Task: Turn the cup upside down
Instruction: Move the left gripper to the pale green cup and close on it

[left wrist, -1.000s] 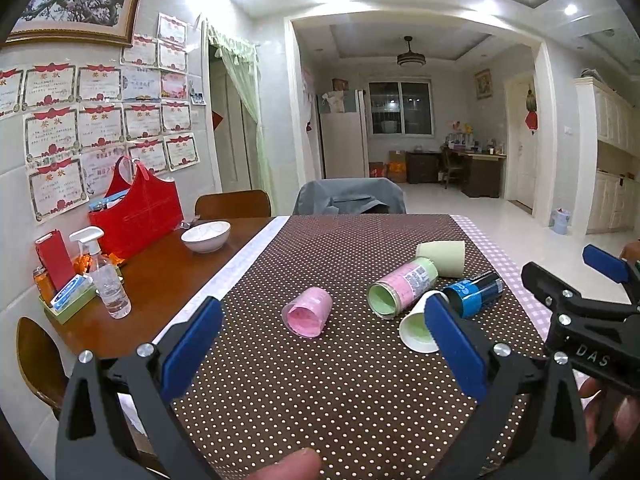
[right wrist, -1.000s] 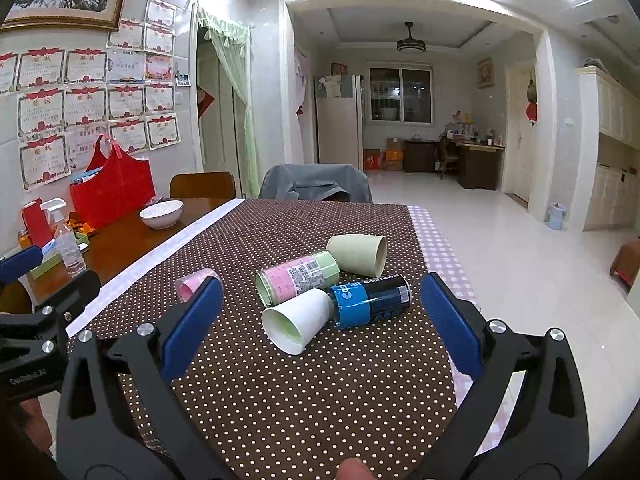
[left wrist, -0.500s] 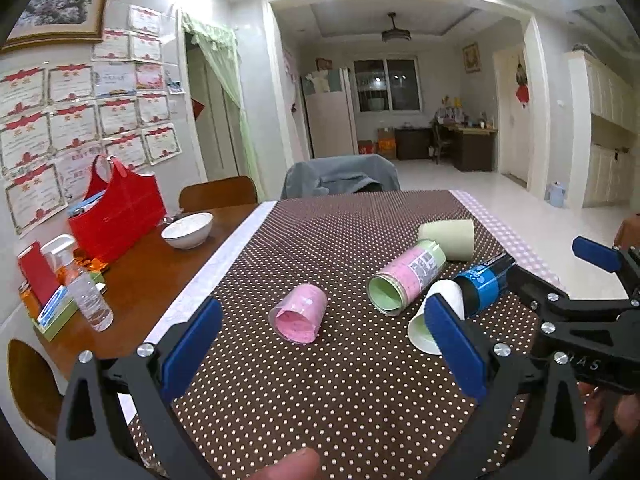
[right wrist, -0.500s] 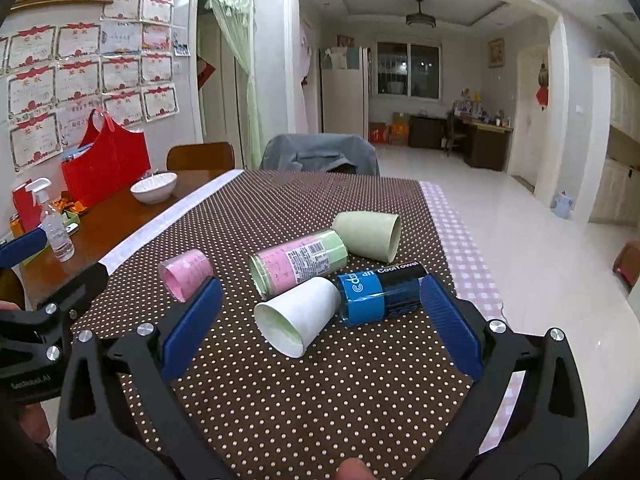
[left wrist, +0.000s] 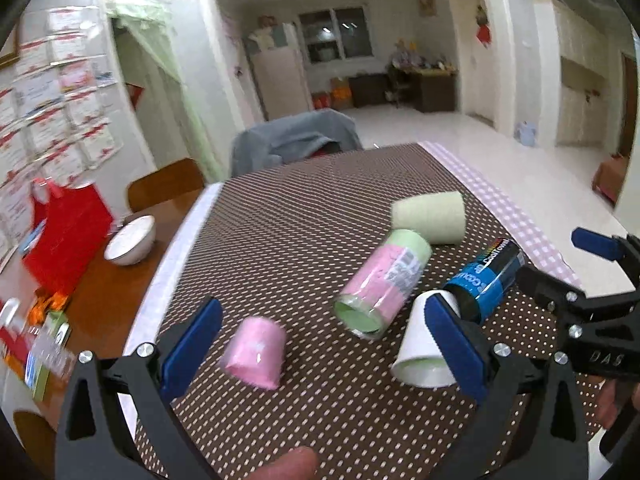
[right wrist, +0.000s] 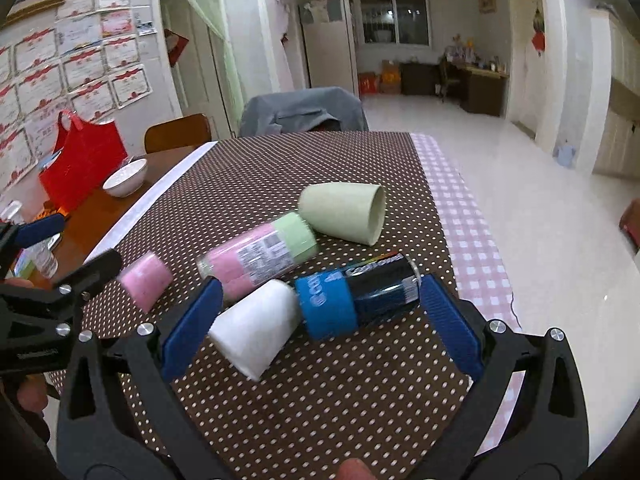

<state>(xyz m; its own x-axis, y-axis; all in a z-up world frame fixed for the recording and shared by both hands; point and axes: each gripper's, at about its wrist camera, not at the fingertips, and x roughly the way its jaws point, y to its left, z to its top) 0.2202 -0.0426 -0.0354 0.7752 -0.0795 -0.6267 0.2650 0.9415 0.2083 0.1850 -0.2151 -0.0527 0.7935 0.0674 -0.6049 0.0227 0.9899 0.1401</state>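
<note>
Pink cup (left wrist: 254, 353) sideways — wide between hand-held gripper (left wrist: 316, 348) pads

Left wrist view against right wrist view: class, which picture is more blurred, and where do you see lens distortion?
Left wrist view: smeared by motion, worst at the pink cup and the certificates on the wall. Right wrist view: sharper, the label on the pink-and-green can nearly readable. Both: fisheye bending of walls and dark corners.

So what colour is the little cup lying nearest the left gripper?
Pink, clearest in the left wrist view.
</note>
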